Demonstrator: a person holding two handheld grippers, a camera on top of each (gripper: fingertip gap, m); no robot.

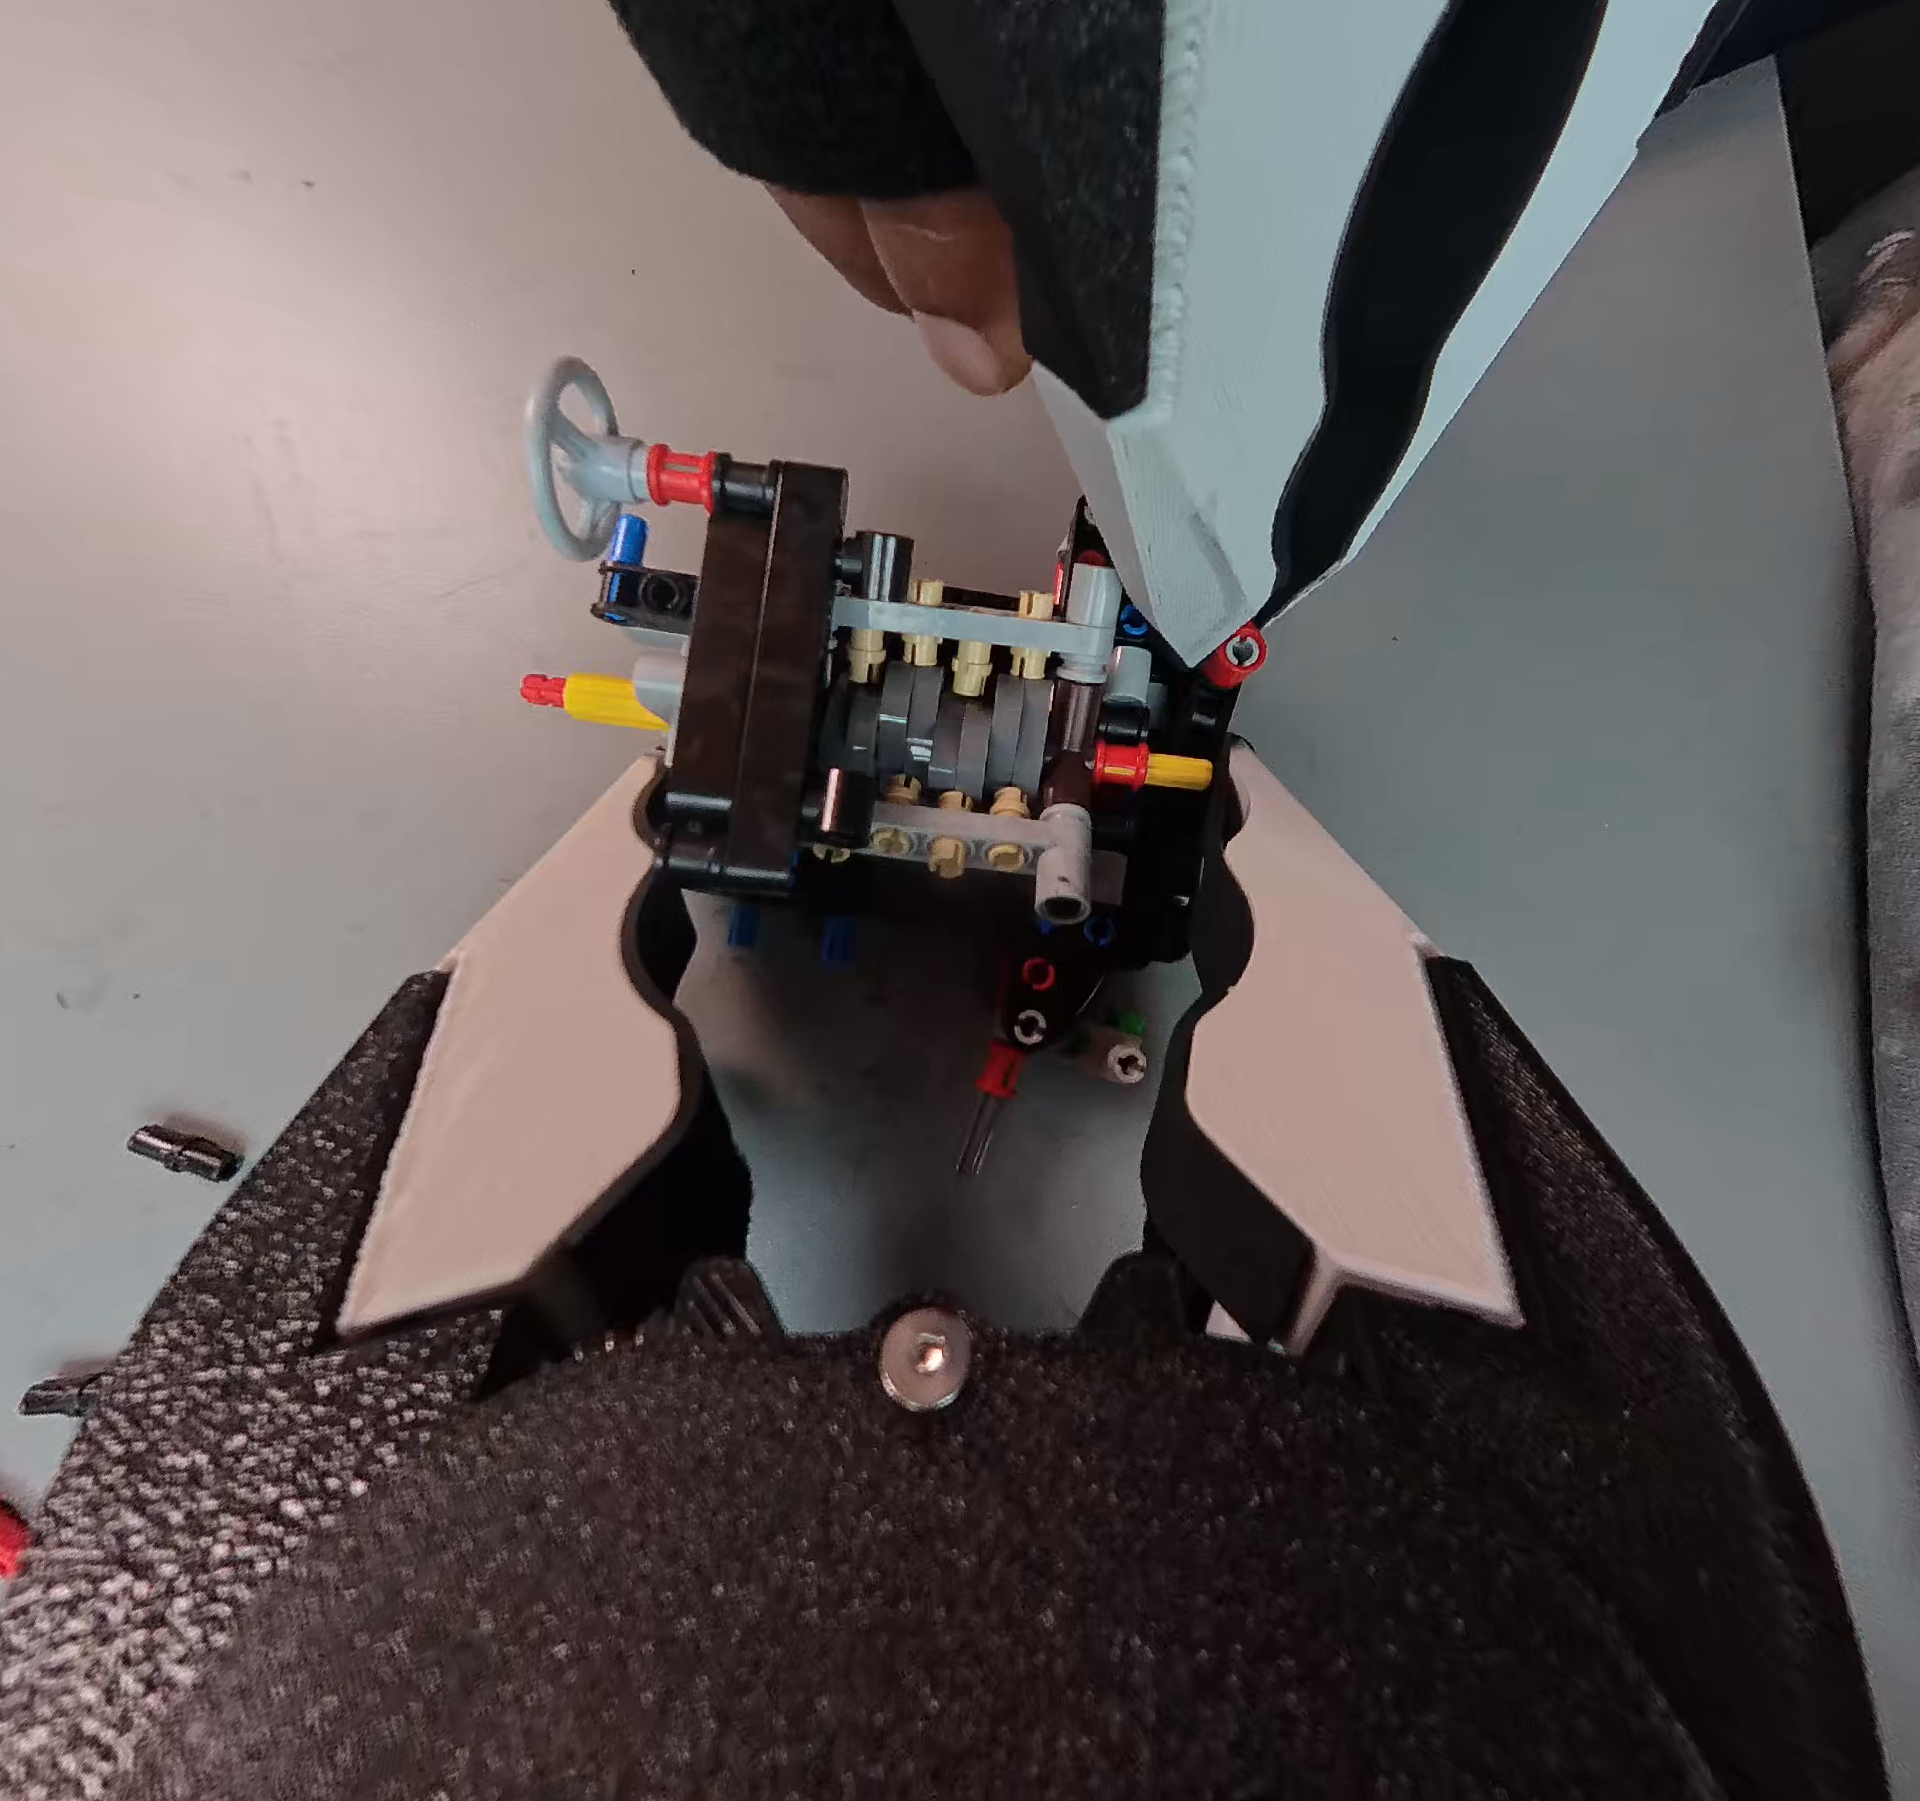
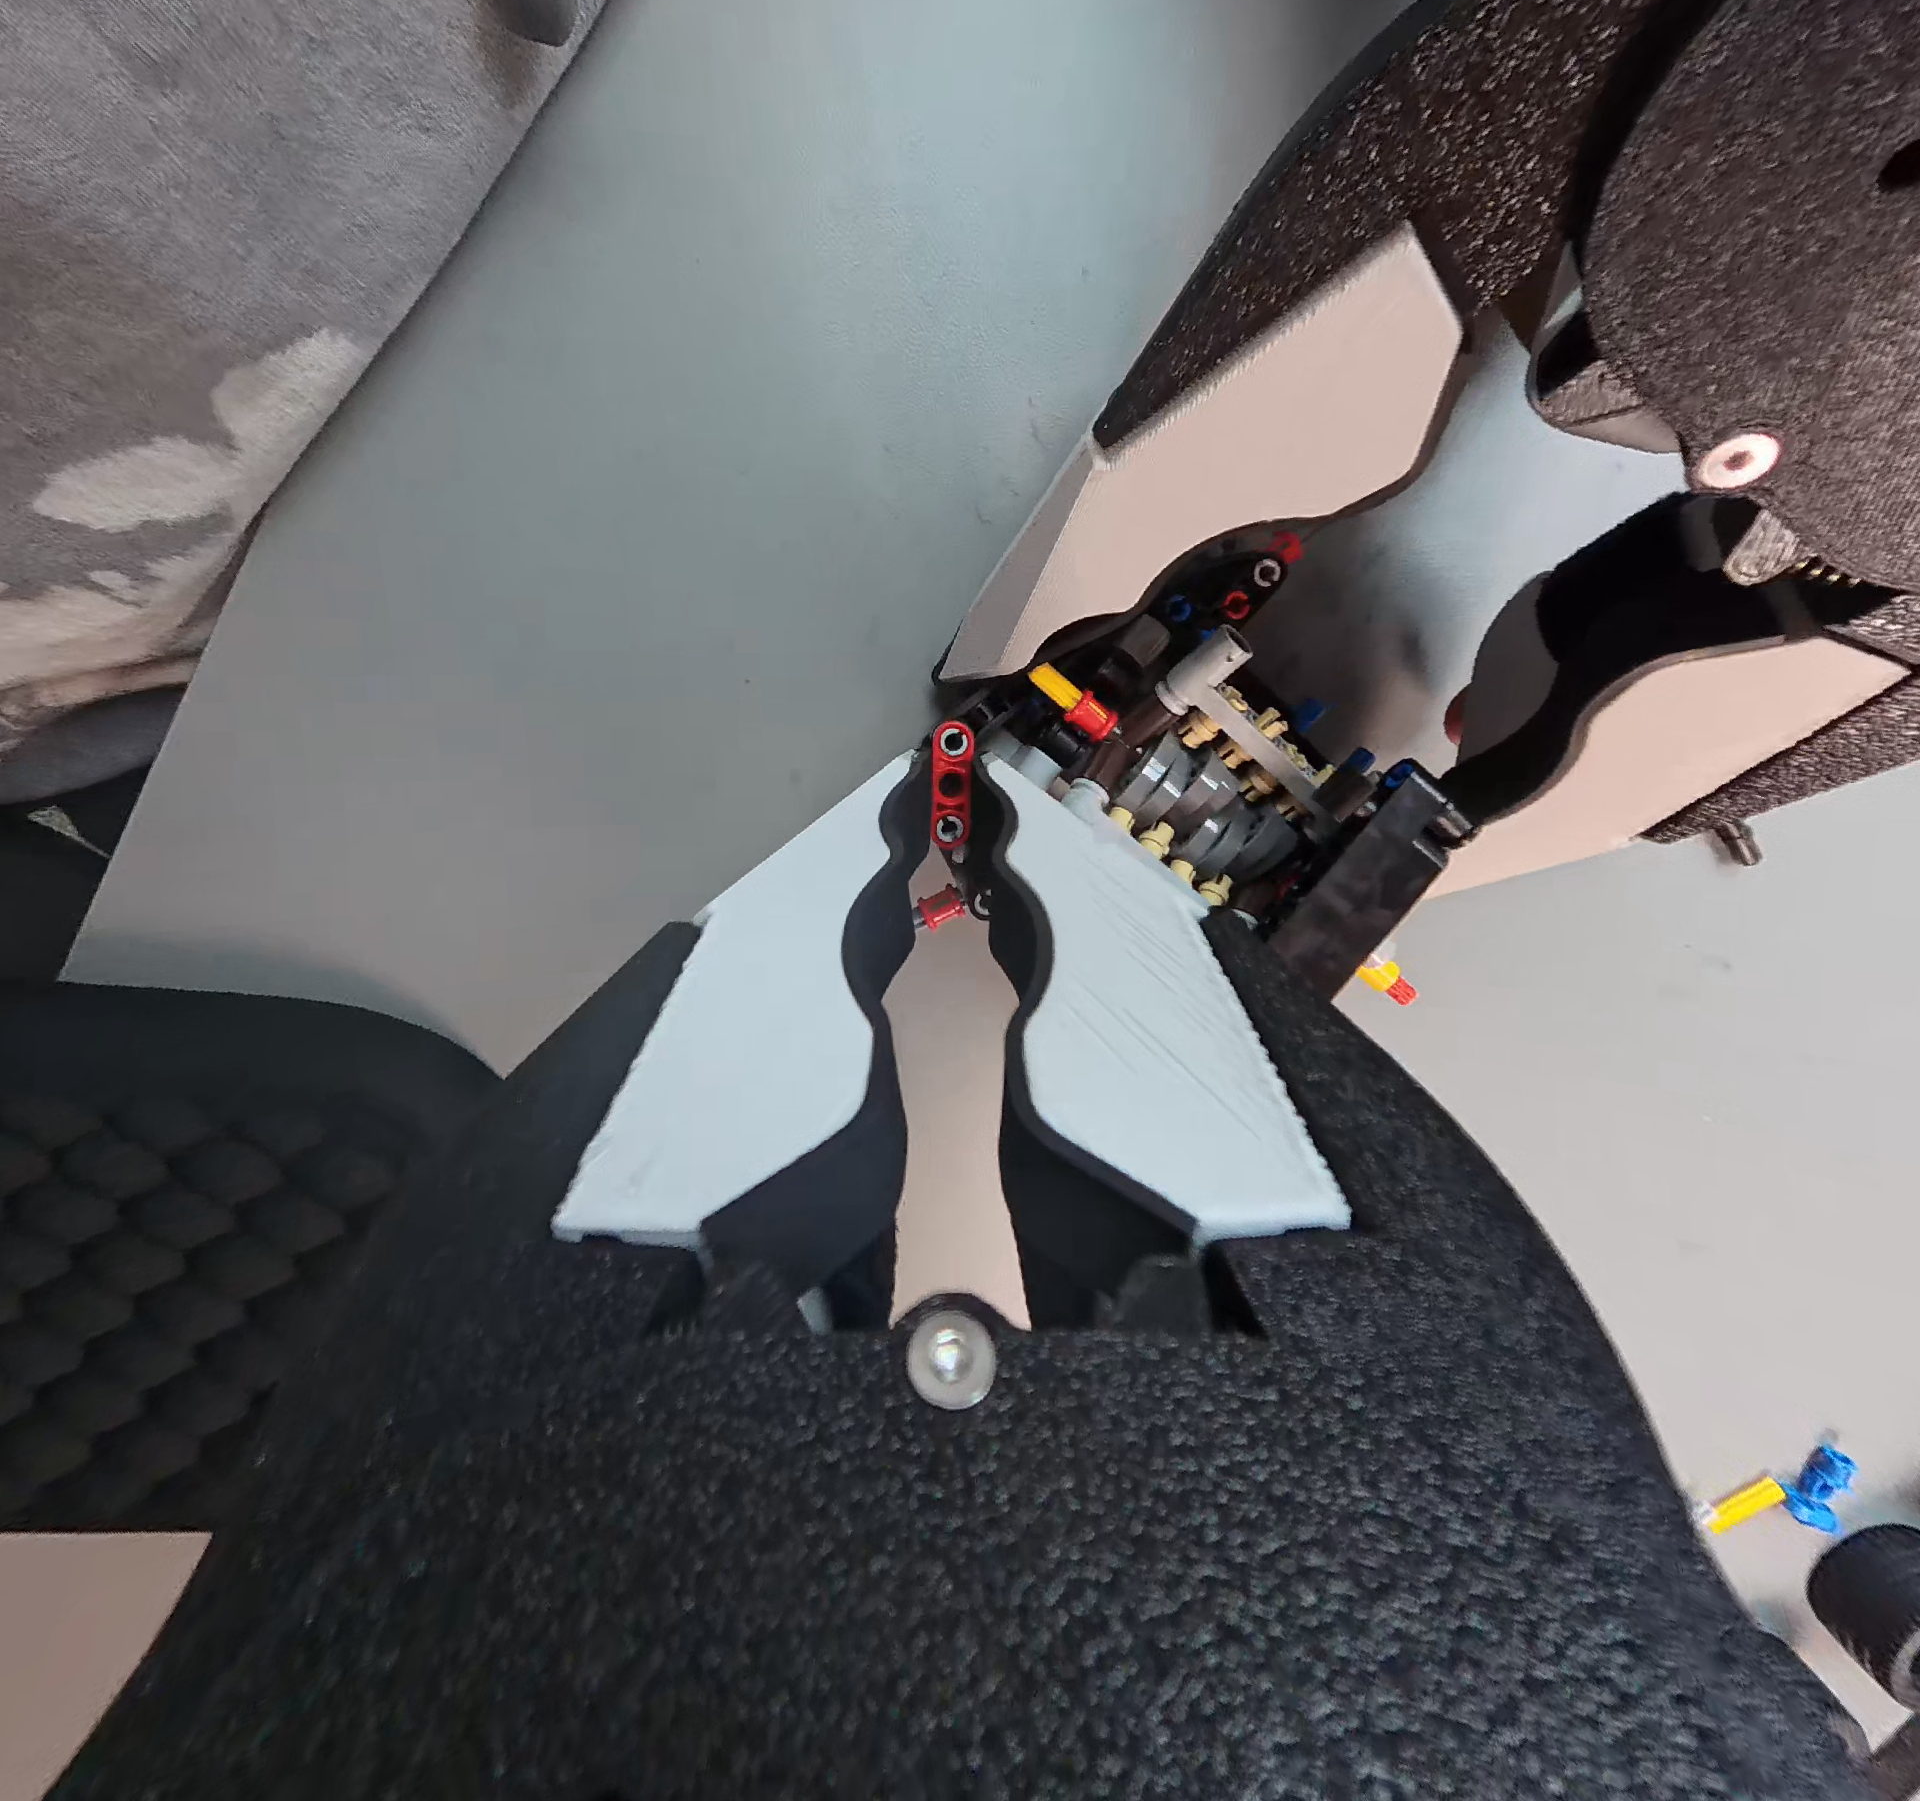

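A pale grey tabletop (image 1: 312, 297) is carrying the scene, with grey patterned fabric (image 2: 156, 245) lying beyond its far edge and a dark quilted pad (image 2: 125, 1232) sitting beside it. The left gripper (image 1: 940, 795) is clamping a toy-brick engine assembly (image 1: 935, 702) between its fingertips, holding it above the table. The right gripper (image 2: 951, 795) is pinching a short red beam (image 2: 951, 783) at the assembly's end. Only the left wrist view is showing the grey steering wheel (image 1: 571, 452), a loose black pin (image 1: 182, 1151) and a person's hand (image 1: 935, 286). Only the right wrist view is showing a yellow and blue piece (image 2: 1782, 1497) lying well apart on the table. No containers are showing.
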